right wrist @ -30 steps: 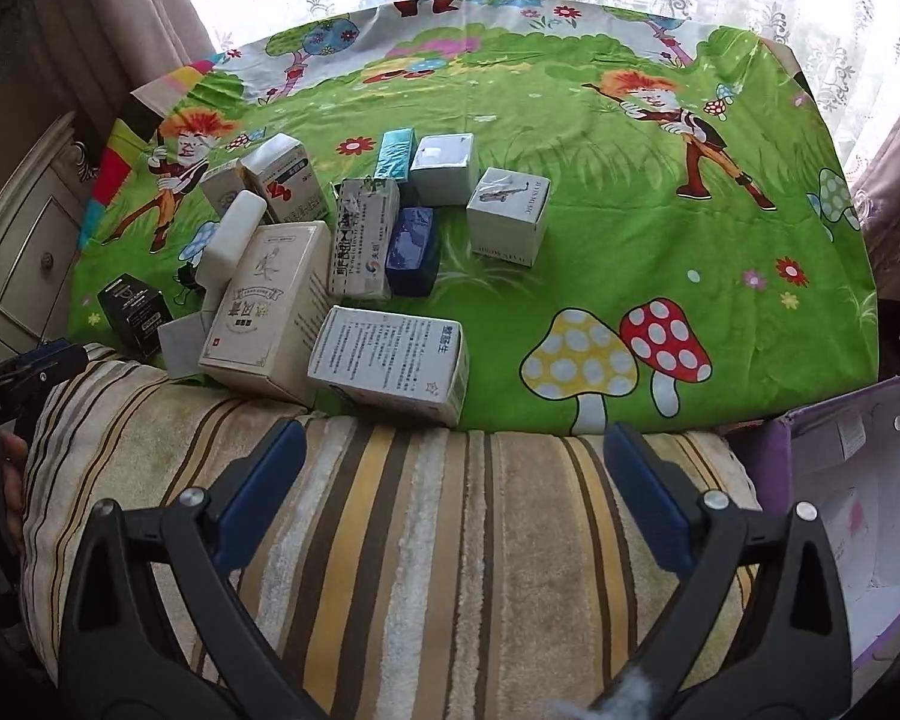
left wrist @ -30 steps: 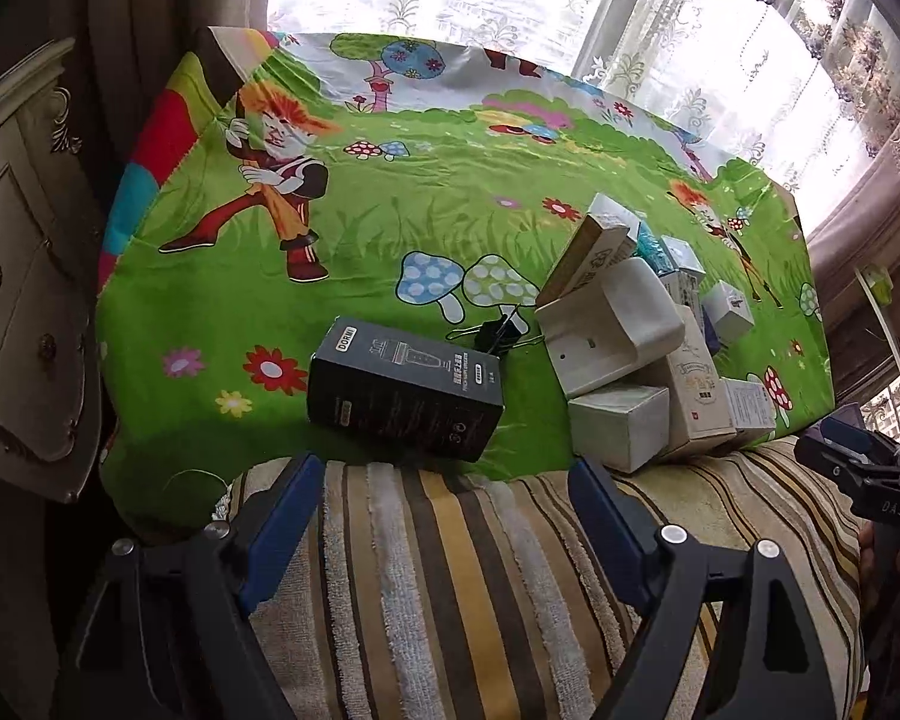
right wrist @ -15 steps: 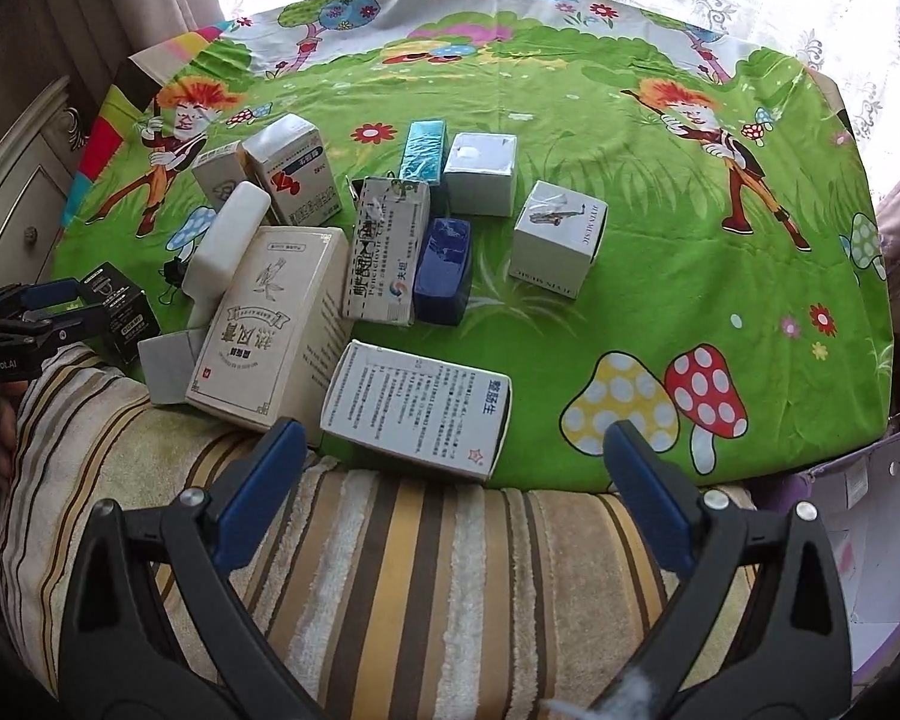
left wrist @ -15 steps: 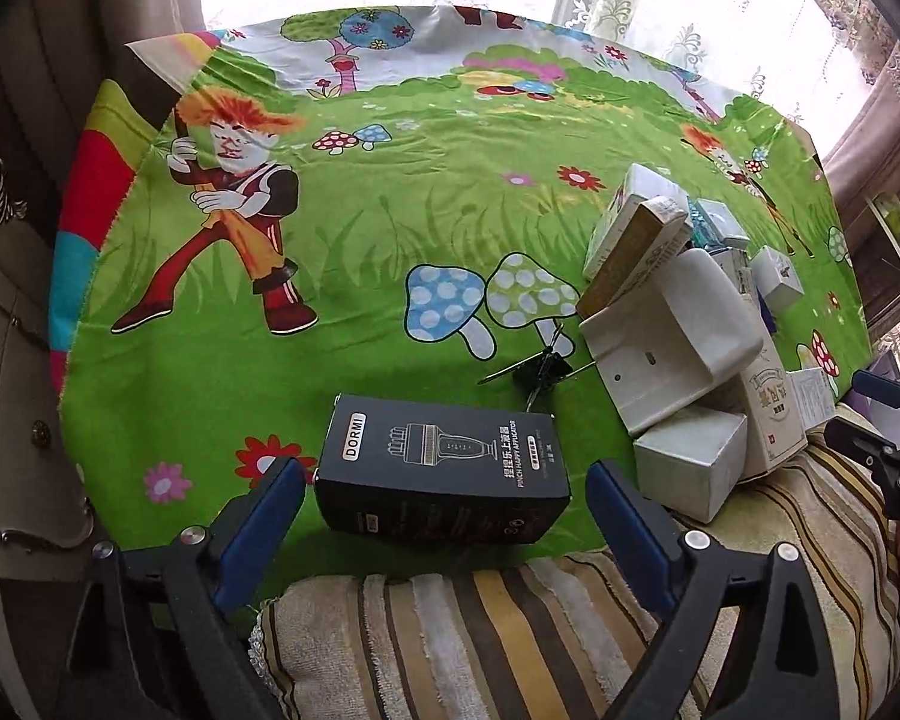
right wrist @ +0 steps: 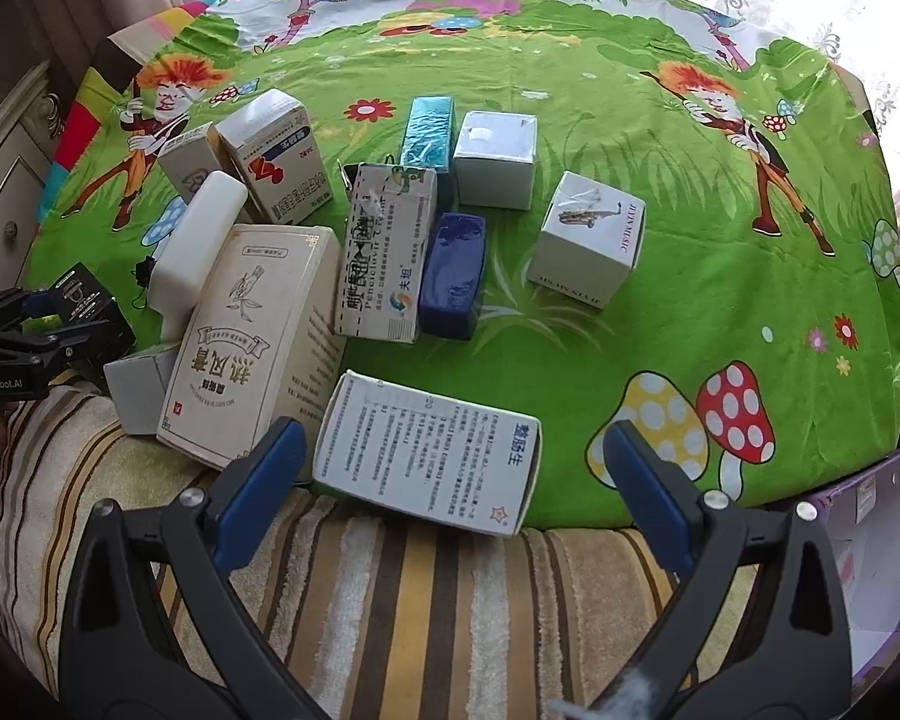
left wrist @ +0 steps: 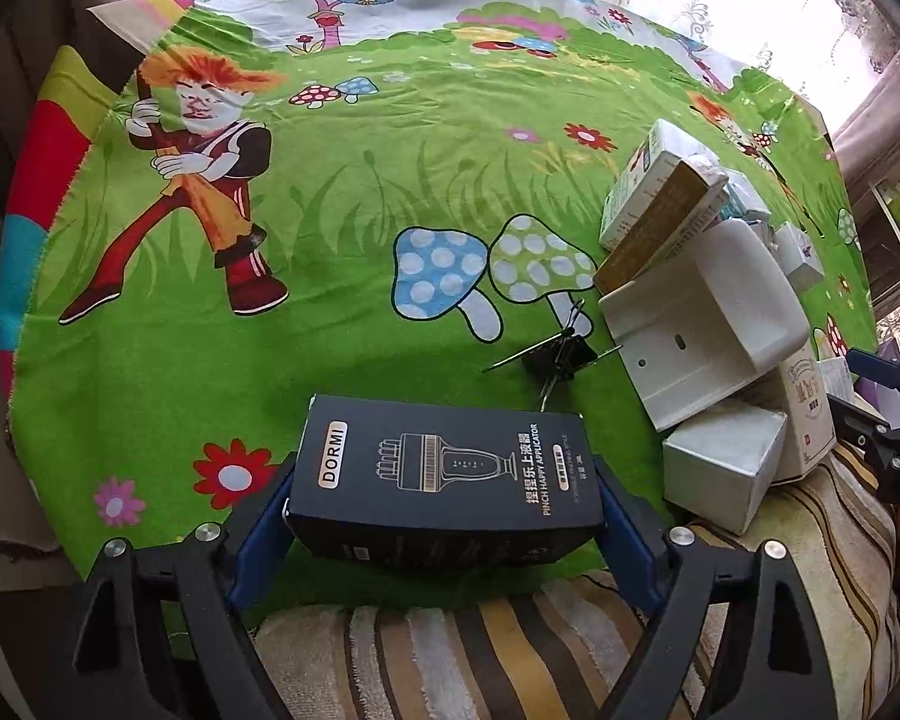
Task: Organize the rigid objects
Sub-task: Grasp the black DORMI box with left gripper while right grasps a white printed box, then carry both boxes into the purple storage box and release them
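Left claw (left wrist: 444, 516) closing around black box (left wrist: 444, 474)
I'd centre pads before squeezing; contact looks unsure. Right claw (right wrist: 444, 480) open.

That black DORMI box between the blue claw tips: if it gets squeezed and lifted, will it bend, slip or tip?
The black DORMI box looks like thin printed card, so probably light and able to dent if squeezed hard. Its flat ends face the left claw, whose jaws are closing around it, so slipping seems unlikely. Lying flat on the green cloth, it should not roll.
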### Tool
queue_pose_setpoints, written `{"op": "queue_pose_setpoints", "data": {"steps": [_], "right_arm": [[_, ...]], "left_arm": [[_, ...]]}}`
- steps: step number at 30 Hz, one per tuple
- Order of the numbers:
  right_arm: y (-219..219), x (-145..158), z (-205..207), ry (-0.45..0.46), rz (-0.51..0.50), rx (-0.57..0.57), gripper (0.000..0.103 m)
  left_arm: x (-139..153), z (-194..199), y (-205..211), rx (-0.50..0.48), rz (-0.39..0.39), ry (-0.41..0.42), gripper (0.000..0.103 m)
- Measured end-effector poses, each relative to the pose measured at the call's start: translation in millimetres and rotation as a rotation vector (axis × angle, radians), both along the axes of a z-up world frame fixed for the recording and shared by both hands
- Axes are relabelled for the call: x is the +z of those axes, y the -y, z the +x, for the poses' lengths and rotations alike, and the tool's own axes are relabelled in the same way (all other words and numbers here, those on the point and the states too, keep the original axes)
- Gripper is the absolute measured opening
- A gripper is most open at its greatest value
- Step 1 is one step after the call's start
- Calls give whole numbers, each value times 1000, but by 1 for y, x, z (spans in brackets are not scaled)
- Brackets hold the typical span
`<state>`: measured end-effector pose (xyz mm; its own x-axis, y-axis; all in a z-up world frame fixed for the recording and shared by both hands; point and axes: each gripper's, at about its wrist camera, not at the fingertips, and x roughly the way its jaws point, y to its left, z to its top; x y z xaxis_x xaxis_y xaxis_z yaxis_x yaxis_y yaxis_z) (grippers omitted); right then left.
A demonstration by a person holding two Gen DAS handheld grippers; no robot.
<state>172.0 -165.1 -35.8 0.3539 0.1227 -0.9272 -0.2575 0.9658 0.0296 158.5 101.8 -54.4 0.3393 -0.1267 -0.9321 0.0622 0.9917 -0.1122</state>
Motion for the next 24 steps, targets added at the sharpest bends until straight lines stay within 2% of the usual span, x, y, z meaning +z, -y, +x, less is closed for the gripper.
{"op": "queue_pose_setpoints", "data": {"steps": [3,5,7,15,24], "right_arm": [[0,-5,4,-16,0,-10,99],[1,-6,4,-22,0,-16,83],[4,-9,5,-38,19,-21,77],[19,1,-3,-2,82,-63,77],[44,32,-29,85,187,-98,77]], "left_arm": [[2,-2,4,-18,13,17,88],[6,-4,5,-14,26,35,88],[9,-6,6,-10,34,51,88],[32,-22,12,24,26,114,88],[76,-50,54,-1,-28,229,88]]}}
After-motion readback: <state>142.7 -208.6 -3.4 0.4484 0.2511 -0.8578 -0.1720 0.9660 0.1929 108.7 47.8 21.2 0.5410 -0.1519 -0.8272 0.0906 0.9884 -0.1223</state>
